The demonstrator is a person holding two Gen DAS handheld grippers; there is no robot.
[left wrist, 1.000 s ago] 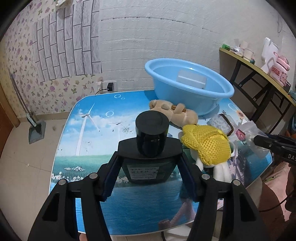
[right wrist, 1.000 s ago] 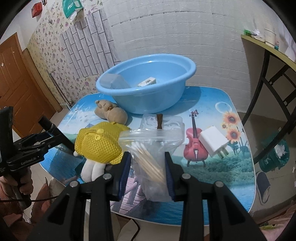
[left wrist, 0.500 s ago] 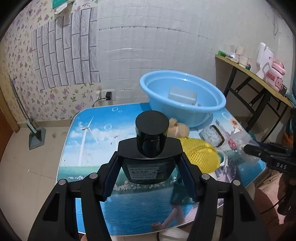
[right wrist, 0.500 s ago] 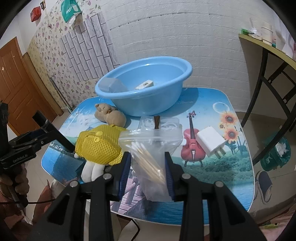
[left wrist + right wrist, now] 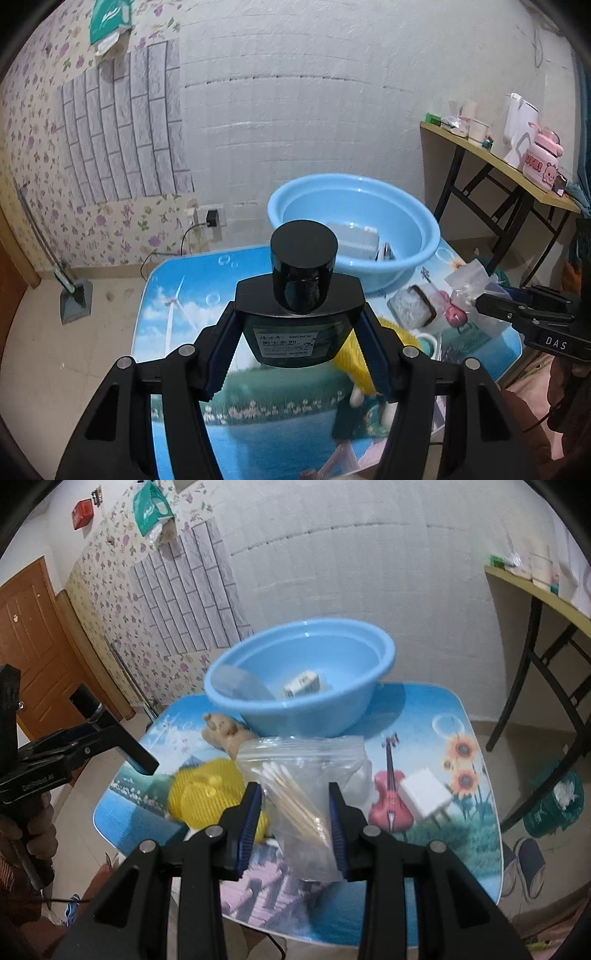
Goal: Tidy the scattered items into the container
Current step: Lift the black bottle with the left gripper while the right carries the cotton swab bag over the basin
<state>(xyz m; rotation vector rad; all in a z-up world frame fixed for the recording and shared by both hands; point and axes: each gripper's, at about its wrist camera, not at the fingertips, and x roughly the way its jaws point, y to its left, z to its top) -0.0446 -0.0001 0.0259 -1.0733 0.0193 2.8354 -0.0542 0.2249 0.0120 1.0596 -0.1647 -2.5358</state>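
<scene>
Compared with the frame 1 second earlier, the left gripper [image 5: 299, 343] has risen: the blue basin [image 5: 354, 236] sits lower and farther in its view, and more wall shows above it. The right gripper [image 5: 293, 821] has risen only slightly, with the table scene nearly unchanged.

The left gripper is clamped on a dark bottle [image 5: 301, 321] with a round black cap, both pads pressing on the bottle's shoulders, clear of the table [image 5: 177, 295]. The right gripper is closed on a clear zip bag of cotton swabs [image 5: 299, 786], also lifted off the table.

The basin stands at the far edge of the table, near the wall, and already holds a clear box [image 5: 352, 240] and a small white item [image 5: 301, 683]. On the table near the basin lie a tan plush toy [image 5: 225, 734], a yellow mesh item [image 5: 207, 794], and, at the right, a white charger [image 5: 424, 792].

The left half of the table is bare in the left wrist view. A side table [image 5: 498, 158] stands beyond the right edge.
</scene>
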